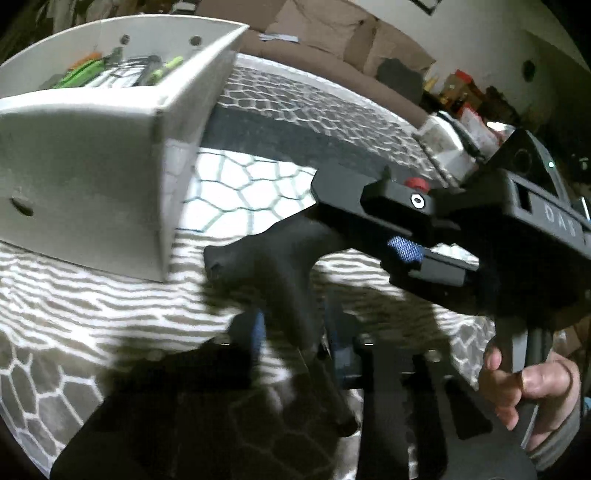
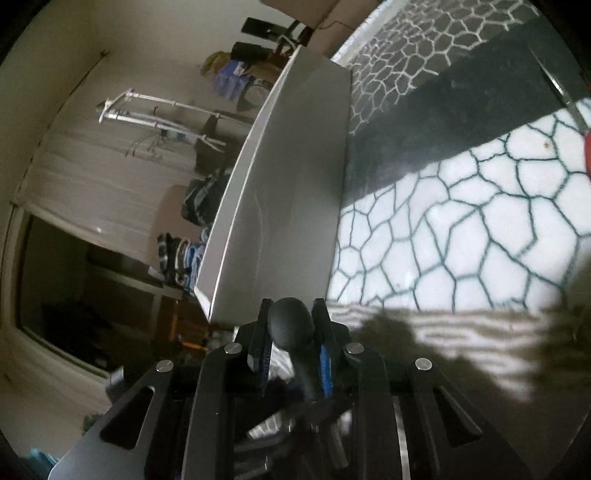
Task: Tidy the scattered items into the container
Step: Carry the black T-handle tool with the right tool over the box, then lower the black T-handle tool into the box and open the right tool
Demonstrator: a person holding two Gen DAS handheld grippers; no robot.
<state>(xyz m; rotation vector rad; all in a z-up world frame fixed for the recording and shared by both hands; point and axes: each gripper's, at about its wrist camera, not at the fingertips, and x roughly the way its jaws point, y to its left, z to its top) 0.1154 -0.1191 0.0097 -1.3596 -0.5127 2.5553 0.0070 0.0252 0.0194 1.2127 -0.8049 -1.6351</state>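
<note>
Lowest in the left wrist view, the left gripper (image 1: 295,350) is a dark, blurred shape whose blue-padded fingers (image 1: 258,332) stand on either side of a black tool; whether they press on it or merely flank it cannot be told from this picture. Just above, the black tool's handle (image 1: 273,258) runs from the frame's centre down toward the lower middle, its rounded end pointing left. The right gripper (image 1: 402,240) reaches in from the right edge, a blue pad showing at its inner face, and a hand (image 1: 528,384) grips its trigger at lower right.

In the right wrist view the same handle (image 2: 291,328) sits bottom centre, and the right gripper (image 2: 291,339) has its two blue-lined fingers (image 2: 325,362) closed tight against both sides of it.

Beyond the tools lies the patterned cloth (image 1: 236,188), white with dark web lines in the middle and brown-striped lower down. On it, at the upper left of the left view, stands the white container (image 1: 85,177), seen corner-on, with green and orange items (image 1: 92,70) lying inside near its far wall. In the right view the container's wall (image 2: 288,184) rises directly ahead of the clamped handle. Farthest back are cardboard boxes (image 1: 332,26) at the top centre.
</note>
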